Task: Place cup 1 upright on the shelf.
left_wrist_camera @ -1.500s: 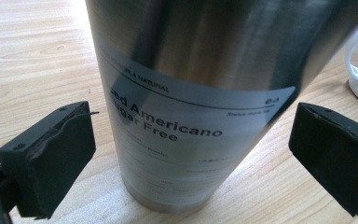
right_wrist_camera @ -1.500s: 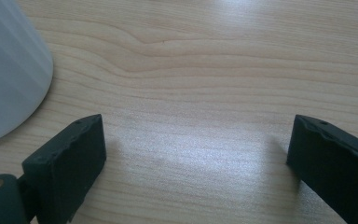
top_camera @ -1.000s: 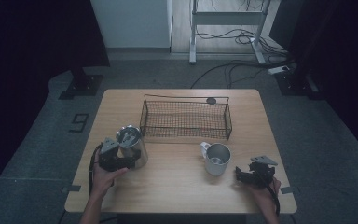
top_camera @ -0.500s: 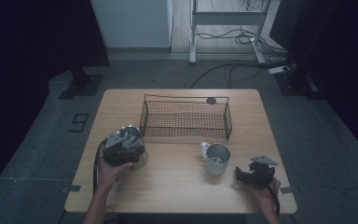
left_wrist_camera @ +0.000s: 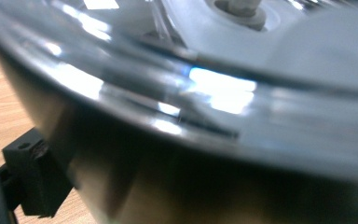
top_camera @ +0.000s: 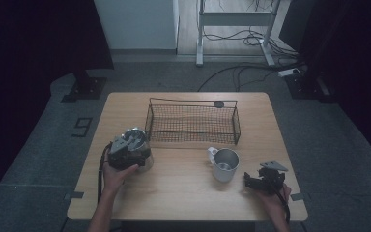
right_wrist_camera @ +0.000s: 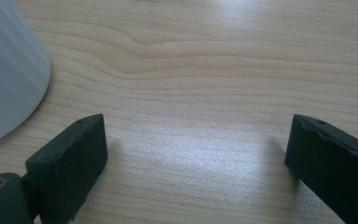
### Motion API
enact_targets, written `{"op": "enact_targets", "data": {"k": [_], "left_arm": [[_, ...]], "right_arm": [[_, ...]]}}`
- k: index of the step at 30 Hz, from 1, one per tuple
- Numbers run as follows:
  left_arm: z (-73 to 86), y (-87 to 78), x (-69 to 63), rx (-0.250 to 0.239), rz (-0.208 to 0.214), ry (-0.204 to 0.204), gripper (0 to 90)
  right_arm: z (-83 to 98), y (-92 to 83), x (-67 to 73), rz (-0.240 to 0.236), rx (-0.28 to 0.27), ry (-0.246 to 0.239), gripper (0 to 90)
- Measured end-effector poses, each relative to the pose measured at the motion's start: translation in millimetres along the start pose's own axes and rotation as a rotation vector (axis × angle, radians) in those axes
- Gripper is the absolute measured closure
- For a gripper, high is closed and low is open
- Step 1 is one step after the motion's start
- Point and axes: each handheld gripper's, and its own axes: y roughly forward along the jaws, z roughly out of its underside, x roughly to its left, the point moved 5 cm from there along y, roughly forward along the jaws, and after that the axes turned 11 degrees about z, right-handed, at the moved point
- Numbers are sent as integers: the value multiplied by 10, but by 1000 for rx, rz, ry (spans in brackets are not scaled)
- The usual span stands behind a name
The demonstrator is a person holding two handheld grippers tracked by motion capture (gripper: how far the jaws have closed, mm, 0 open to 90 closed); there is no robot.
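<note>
My left gripper is at the table's left, around a shiny round vessel. Its jaws have just been closing with the vessel between them. In the left gripper view the vessel's gleaming wall is very close. One black pad lies against it and the other jaw is hidden behind it. A pale mug stands right of centre, handle to the left. My right gripper rests on the wood just right of the mug. Its jaws have just been closing a little, still open with bare tabletop between the pads.
A black wire basket stands at the back middle of the wooden table, with a small dark disc behind its far rim. Cables and a metal frame lie on the floor beyond the table.
The left hand and gripper have shifted slightly up and right, onto the shiny vessel. The right gripper and the mug have stayed put.
</note>
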Motion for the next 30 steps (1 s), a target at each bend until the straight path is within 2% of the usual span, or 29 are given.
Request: {"op": "enact_targets", "data": {"k": [5, 10, 24, 30], "left_arm": [[-10, -13, -21, 6, -7, 22, 28], [-20, -40, -23, -5, 2, 10, 33], [-132, -211, -83, -54, 0, 28, 35], [-155, -240, -94, -54, -6, 30, 35]], "right_arm": [[0, 0, -1, 1, 0, 0, 52], [-1, 1, -1, 1, 0, 0, 52], [-1, 1, -1, 1, 0, 0, 52], [0, 0, 0, 1, 0, 1, 52]]}}
